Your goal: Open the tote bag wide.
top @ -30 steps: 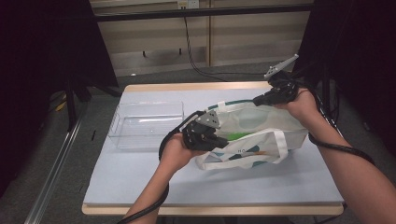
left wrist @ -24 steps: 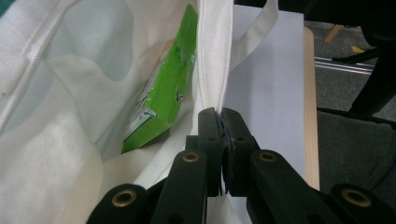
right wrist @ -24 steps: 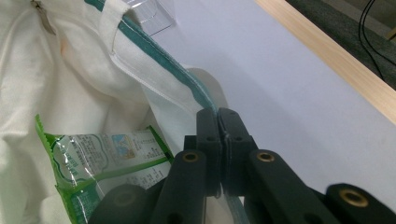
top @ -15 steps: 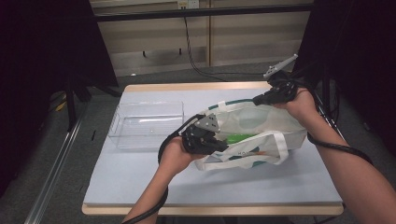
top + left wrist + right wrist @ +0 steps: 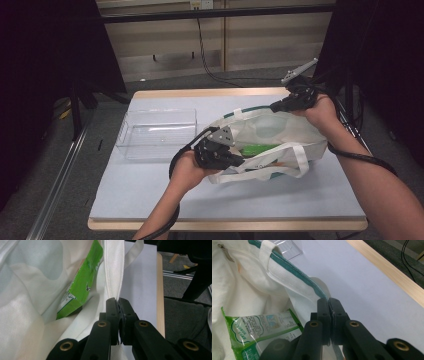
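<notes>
the white tote bag [image 5: 280,137] at the table's right is held open by both grippers, left gripper [image 5: 117,302] and right gripper [image 5: 329,302] each pinched onto its rim, while the green packet [image 5: 81,285] lies inside, judged not yet taken out to the clear bin [image 5: 157,132].

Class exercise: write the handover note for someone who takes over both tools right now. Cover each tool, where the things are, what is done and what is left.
Left tool: shut on the tote bag rim, near side.
Right tool: shut on the green-edged rim, far side.
The bag lies on the table, mouth held open between the tools. A green packet sits inside it. The clear bin stands left of the bag.
Done: mouth opened.
Left, probably: take the packet out, perhaps into the bin.
</notes>
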